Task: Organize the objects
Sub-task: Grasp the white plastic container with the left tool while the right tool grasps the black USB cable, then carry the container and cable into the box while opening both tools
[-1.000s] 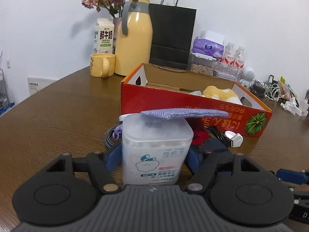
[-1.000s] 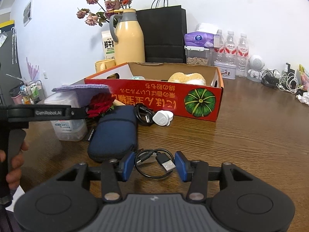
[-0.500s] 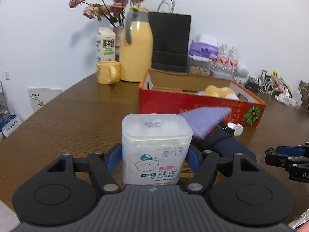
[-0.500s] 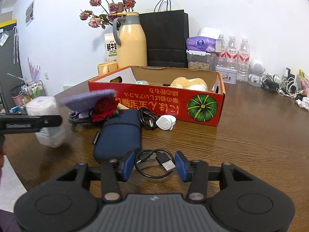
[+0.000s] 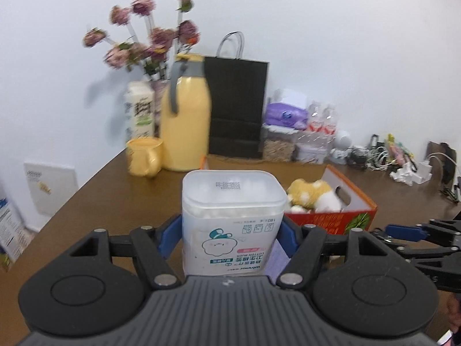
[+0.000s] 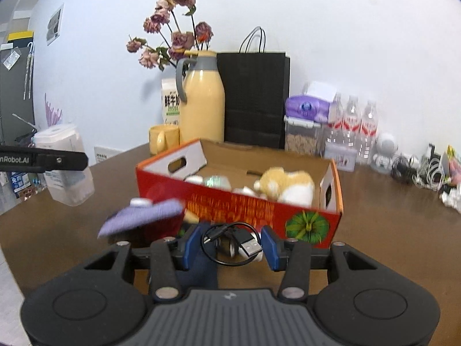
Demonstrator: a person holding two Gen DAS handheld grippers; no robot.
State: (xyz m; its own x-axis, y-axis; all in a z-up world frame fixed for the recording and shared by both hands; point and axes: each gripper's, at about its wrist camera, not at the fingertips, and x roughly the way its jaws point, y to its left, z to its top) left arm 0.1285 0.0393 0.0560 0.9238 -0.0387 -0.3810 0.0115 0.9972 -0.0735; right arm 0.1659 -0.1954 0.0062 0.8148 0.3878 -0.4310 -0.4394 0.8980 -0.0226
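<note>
Translucent plastic cotton-bud box is sitting clamped btwn the blue pads of the left gripper, held up off the wooden table, w/ the red cardboard box beyond it. Right gripper is gripping a coiled black USB cable, pads pressing its loop, just in front of the red box. A purple cloth is lying beside it.

Cotton bud box, near centre: label upside down, "COTTON BUDS", "winner", "180"; printed date on lid too small to read. Left gripper arm, far left in right wrist view: "nRobot.AI", cut by frame edge. Milk carton, far: "鲜牛奶". Red box front: inverted gold print, blurred.
</note>
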